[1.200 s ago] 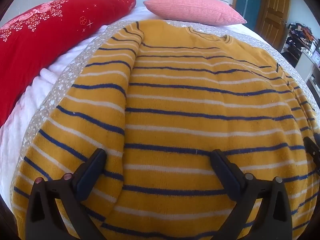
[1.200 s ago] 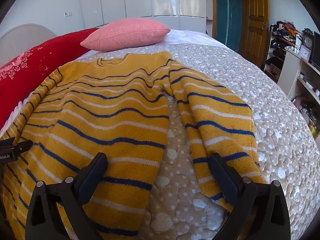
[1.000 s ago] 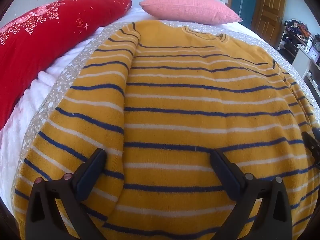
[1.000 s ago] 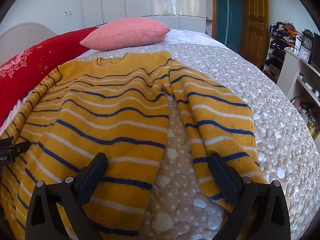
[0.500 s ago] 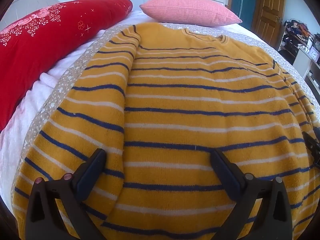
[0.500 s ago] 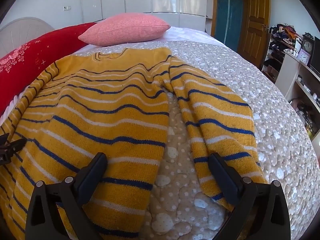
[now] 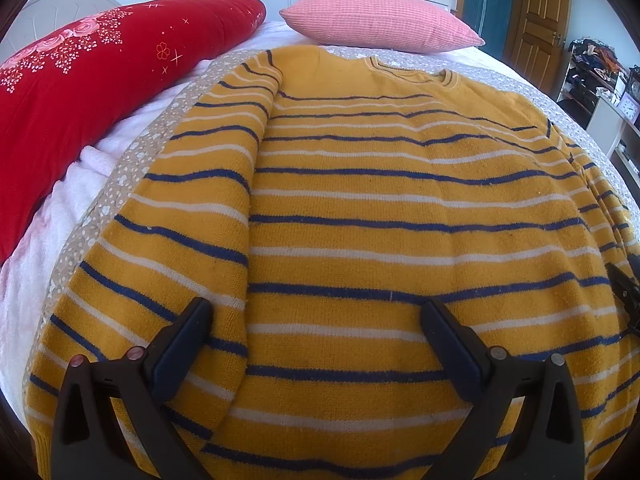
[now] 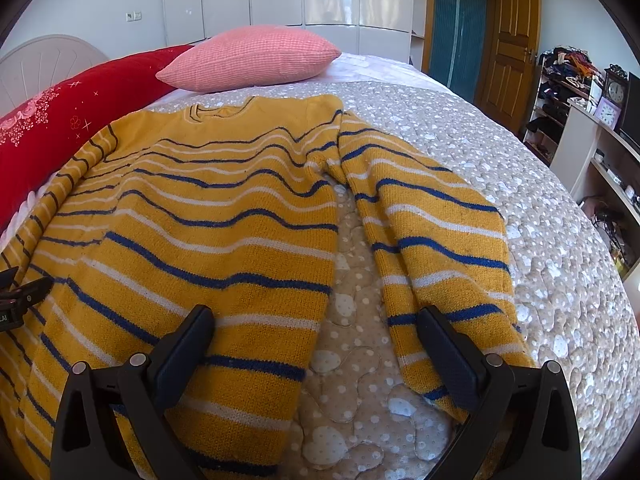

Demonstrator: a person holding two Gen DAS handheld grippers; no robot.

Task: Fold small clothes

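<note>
Now both wide-open grippers, left gripper (image 7: 316,332) and right gripper (image 8: 316,332), have lifted slightly above the yellow knitted sweater with blue and white stripes (image 7: 400,208), grabbing nothing yet.

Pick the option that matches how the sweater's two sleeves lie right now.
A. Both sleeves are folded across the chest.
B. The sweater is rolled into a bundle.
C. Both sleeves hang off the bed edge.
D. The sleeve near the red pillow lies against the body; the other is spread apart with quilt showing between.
D: in the right wrist view the right sleeve lies apart from the sweater body, with quilt showing between; the left sleeve lies against the body.
</note>
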